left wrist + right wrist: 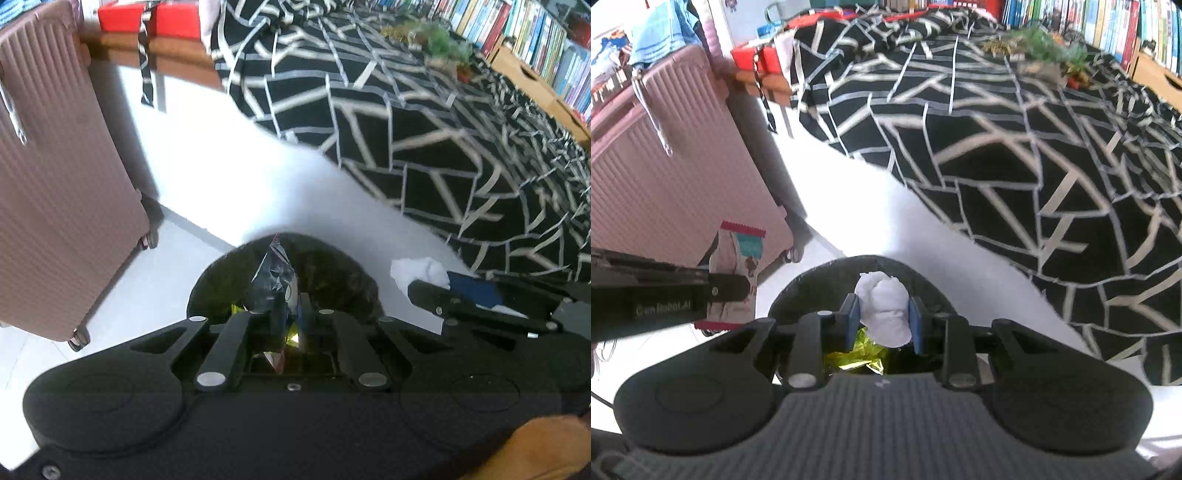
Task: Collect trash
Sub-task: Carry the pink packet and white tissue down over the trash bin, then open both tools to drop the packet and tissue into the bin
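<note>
While both hands hover over the bin point(798, 284), I have trash in each: my right gripper point(884, 321) has its blue fingers point(854, 317) closed on a white tissue wad point(886, 310), and my left gripper point(288, 314) is pinched shut on a crinkled snack wrapper point(275, 273). From the right wrist view that wrapper point(737, 273) shows a red serrated edge and a teal patch; its print is too blurred to read. Directly below the tissue, a yellow foil piece point(857, 356) already lies inside the dark bin.

My worry is the drop. Both loads are light, and the wrapper sits near the bin's left rim, so letting go there could send it onto the white floor point(122, 295). The tissue may cling to a finger pad instead of falling.

On the side of the left gripper I can read "GenRobot.AI". Farther off stand a pink suitcase point(62, 177), the black patterned bed cover point(1015, 147) and bookshelves point(535, 33); their spines are illegible.
</note>
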### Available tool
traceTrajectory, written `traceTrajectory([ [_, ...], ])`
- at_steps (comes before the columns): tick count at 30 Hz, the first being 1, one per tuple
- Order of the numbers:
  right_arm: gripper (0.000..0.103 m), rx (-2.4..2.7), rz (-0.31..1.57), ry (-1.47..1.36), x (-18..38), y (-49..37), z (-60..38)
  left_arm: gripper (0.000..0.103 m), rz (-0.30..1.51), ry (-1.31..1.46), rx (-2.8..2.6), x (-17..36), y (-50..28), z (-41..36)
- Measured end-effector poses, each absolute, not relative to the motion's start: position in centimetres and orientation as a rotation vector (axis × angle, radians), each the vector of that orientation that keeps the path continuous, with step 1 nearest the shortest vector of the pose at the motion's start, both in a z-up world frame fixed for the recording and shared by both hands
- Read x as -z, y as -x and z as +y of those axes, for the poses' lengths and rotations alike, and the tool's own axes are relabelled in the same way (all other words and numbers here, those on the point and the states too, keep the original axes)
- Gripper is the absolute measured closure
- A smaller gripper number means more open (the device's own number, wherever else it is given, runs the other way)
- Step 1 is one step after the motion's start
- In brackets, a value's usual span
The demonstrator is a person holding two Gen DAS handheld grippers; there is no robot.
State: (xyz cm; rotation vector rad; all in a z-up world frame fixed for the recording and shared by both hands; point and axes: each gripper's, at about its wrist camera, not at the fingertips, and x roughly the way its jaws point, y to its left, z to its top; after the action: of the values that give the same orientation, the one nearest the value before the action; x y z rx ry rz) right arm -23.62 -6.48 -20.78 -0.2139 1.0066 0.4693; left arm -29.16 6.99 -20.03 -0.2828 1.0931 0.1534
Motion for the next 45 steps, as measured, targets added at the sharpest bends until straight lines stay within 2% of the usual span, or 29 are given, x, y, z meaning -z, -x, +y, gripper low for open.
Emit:
traceTrajectory([
  [8, 0.068, -0.466, 1.034, 0.193, 26.4, 22.3, -6.6, 0.098, 1.128, 0.279, -0.155, 26.6, 28.2, 7.6],
  [10, 0.063, -0.471, 1.035, 0.189, 27.6, 21.9, -6.4, 0.096, 1.134, 0.271, -0.145, 28.1, 27.8, 7.7],
  [13, 0.047, -0.467, 1.028, 0.182, 29.2, 21.6, -6.4, 0.088, 1.146, 0.279, -0.134, 30.1, 27.1, 7.9],
  [15, 0.040, -0.463, 1.032, 0.170, 30.1, 21.3, -6.4, 0.080, 1.156, 0.296, -0.133, 31.2, 26.8, 8.2],
  [17, 0.038, -0.457, 1.037, 0.165, 30.8, 21.0, -6.4, 0.065, 1.162, 0.308, -0.137, 32.0, 26.6, 8.5],
  [21, 0.035, -0.444, 1.046, 0.166, 31.4, 20.8, -6.4, 0.057, 1.162, 0.301, -0.145, 32.5, 26.4, 8.9],
  [32, 0.035, -0.413, 1.038, 0.153, 27.6, 20.6, -6.0, 0.032, 1.120, 0.294, -0.187, 28.5, 26.2, 9.7],
  [45, 0.034, -0.304, 0.956, 0.138, 17.4, 20.8, -7.4, 0.031, 1.038, 0.265, -0.106, 17.7, 23.8, 9.1],
])
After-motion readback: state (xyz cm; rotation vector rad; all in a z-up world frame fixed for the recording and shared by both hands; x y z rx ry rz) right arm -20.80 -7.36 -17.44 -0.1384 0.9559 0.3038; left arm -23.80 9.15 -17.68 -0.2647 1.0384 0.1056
